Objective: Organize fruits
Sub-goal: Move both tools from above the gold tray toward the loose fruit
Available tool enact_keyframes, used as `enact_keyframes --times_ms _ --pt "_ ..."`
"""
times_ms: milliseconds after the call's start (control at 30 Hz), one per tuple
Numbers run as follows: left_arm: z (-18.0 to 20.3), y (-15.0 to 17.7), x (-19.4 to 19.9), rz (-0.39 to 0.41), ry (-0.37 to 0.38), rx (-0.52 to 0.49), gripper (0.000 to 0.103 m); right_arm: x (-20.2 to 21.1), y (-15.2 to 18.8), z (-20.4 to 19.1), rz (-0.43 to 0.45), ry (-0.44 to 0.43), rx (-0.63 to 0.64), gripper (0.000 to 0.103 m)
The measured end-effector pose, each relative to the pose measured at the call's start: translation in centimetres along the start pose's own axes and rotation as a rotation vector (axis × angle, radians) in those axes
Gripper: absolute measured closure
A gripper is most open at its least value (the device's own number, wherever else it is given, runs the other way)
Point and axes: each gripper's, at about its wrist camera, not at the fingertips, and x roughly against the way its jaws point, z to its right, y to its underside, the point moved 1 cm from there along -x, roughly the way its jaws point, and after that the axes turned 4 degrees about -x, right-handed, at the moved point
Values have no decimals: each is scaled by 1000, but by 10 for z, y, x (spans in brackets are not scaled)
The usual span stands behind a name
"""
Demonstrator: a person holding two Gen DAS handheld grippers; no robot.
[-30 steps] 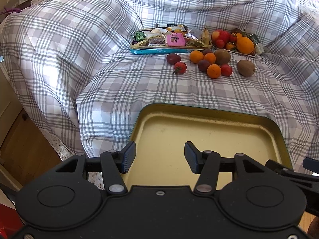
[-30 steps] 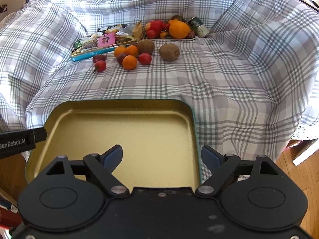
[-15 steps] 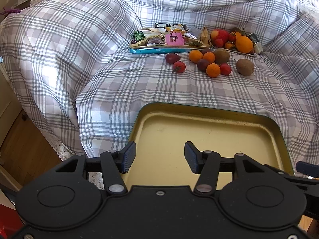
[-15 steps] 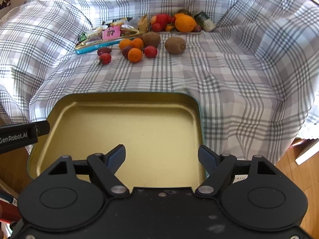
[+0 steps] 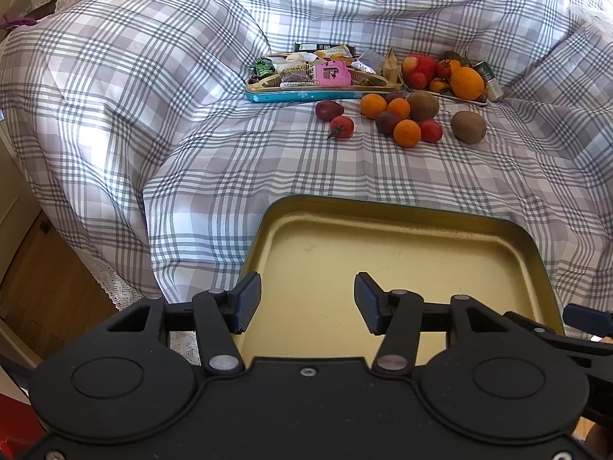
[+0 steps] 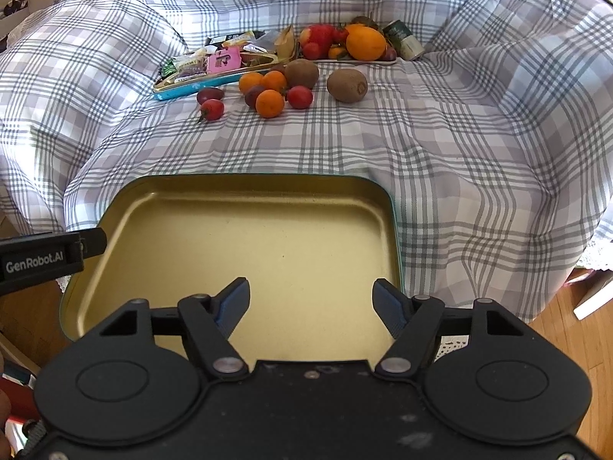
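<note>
Tin (image 5: 452, 226) bare; snacks fill blue tray (image 5: 306, 96); left tool (image 5: 306, 303) apart, right tool (image 6: 311, 301) closing, nothing between.

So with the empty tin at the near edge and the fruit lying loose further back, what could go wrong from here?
1. The gold tin sits at the cloth's near edge, its near end apparently past it; a nudge could tip it off.
2. The loose fruit, like the kiwi and tomato, lies on soft, wrinkled cloth and may roll when touched.
3. The right gripper is closing on nothing, far from the fruit.
</note>
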Motion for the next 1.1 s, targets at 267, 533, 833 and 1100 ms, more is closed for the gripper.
enact_keyframes --times_ms 267,533,833,1100 --pt "2 1 -1 -16 25 -17 44 -3 -1 1 -17 -21 -3 29" --pt "4 -1 -9 -60 48 -55 44 -8 -1 0 -47 -36 0 34" --pt "7 -4 -27 -161 96 -105 48 -22 -5 4 -104 -40 -1 42" --pt "0 -17 -42 -248 111 -112 48 -30 -17 -1 -123 -41 11 42"
